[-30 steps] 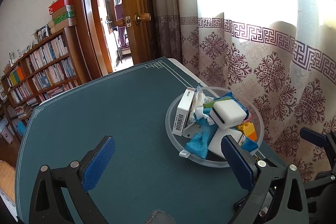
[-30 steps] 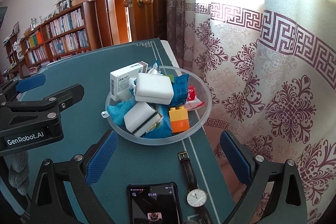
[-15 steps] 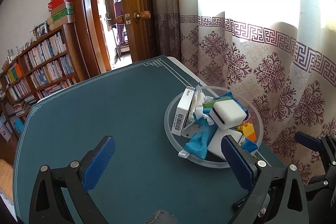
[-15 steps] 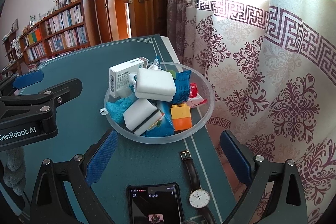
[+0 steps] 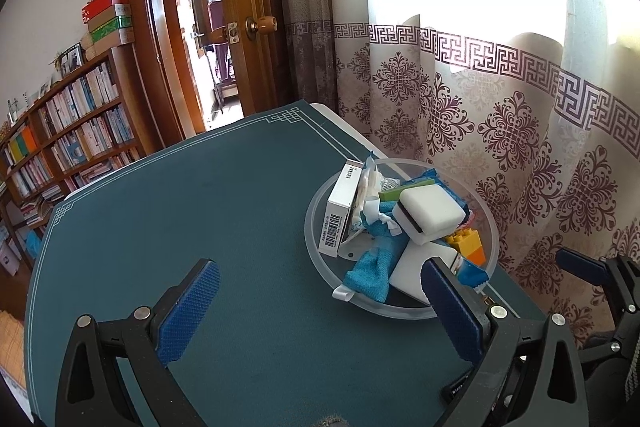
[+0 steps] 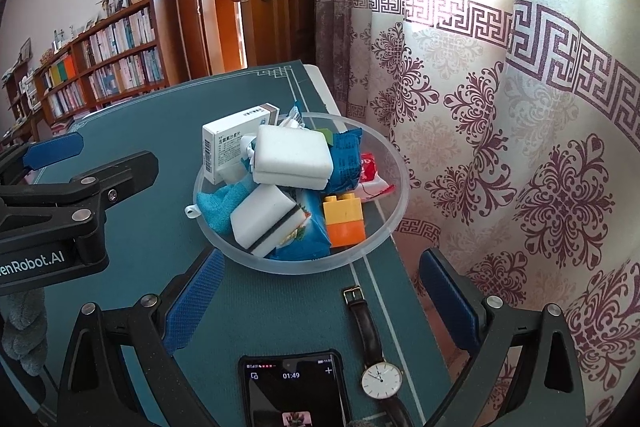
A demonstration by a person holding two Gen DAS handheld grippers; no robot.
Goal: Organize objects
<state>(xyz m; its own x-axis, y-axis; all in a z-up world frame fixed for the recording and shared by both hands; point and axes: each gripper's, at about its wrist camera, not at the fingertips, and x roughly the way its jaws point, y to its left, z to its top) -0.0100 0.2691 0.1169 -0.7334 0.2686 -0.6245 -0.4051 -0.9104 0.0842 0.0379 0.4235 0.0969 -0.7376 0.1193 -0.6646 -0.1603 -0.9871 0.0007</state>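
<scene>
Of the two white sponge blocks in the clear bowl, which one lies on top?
The white sponge block beside the white medicine box; the other lies lower, nearer the phone.

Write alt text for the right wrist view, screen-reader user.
A clear bowl piled with a white medicine box, white sponges, blue packets and a yellow-and-orange block sits on a teal table by a patterned curtain. The open right gripper frames it; a phone and wristwatch lie nearer, the left gripper at left.

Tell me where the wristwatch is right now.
In the right wrist view the wristwatch lies flat on the table, just right of the phone and nearer the camera than the clear bowl.
</scene>
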